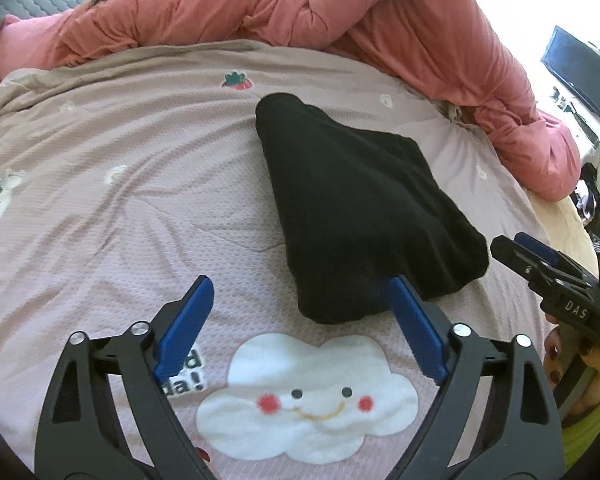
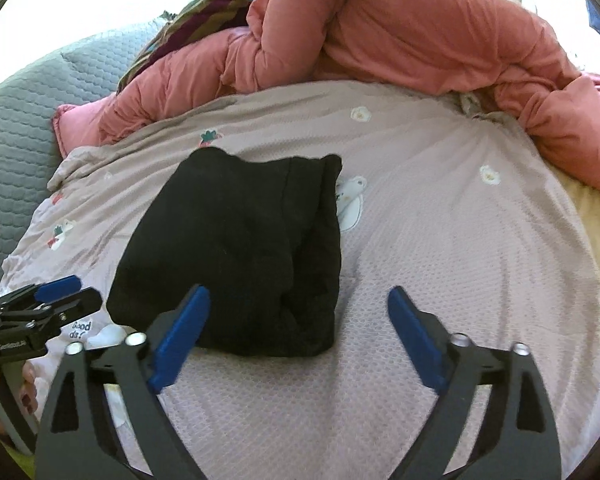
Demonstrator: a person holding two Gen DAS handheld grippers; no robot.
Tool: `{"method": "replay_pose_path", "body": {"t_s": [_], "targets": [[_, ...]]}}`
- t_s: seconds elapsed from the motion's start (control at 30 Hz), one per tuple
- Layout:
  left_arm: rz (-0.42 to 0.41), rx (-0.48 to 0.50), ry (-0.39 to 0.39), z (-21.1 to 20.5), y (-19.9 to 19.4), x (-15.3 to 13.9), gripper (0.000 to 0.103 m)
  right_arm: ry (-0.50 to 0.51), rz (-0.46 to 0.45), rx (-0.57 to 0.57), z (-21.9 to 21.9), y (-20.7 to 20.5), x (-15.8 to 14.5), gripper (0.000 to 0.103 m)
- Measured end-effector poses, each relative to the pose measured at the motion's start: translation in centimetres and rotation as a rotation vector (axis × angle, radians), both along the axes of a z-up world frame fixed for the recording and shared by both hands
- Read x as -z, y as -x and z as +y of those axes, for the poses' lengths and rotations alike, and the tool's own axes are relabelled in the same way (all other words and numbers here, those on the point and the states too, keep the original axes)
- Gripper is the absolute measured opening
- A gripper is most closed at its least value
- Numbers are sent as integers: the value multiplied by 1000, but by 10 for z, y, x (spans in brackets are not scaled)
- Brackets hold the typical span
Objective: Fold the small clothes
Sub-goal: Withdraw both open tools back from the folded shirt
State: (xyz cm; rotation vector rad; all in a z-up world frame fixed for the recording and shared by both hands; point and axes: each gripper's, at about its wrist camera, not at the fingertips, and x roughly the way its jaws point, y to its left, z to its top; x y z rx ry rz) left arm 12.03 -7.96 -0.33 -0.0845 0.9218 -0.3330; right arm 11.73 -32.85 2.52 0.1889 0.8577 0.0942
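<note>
A small black garment (image 1: 360, 208) lies folded on the pink-grey bedspread (image 1: 120, 160); the right wrist view shows the same garment (image 2: 240, 248) as a compact bundle. My left gripper (image 1: 302, 284) is open just short of its near edge, blue pads wide apart, nothing between them. My right gripper (image 2: 298, 292) is also open, hovering over the garment's near right corner, holding nothing. The right gripper (image 1: 540, 264) shows at the right edge of the left wrist view, and the left gripper (image 2: 56, 292) at the left edge of the right wrist view.
A bunched salmon-pink quilt (image 1: 340, 12) runs along the far side of the bed. A white smiling cloud patch (image 1: 312, 396) lies under my left gripper. A grey quilted cover (image 2: 16, 132) sits far left, a dark screen (image 1: 580, 68) at far right.
</note>
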Motion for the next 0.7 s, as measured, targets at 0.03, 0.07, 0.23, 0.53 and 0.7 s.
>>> {"method": "replay_pose_path", "body": {"t_s": [0.03,0.07,0.23,0.53,0.7], "targets": [[-7,0,-2,2,3,-3,94,0,-4,1,0,2,-2,96],[-16,0,-4,3,5,-5,94,2,-6,2,1,4,-4,96],[-63,-14,-29,12,21,-18,94,6,-18,11,4,13,-11,98],[-123,-27,-54,24,50,-32,94,15,-63,10,13,39,-29,98],[-140,-44,-53,33,68,-31,94,15,-78,15,17,55,-34,98]]}}
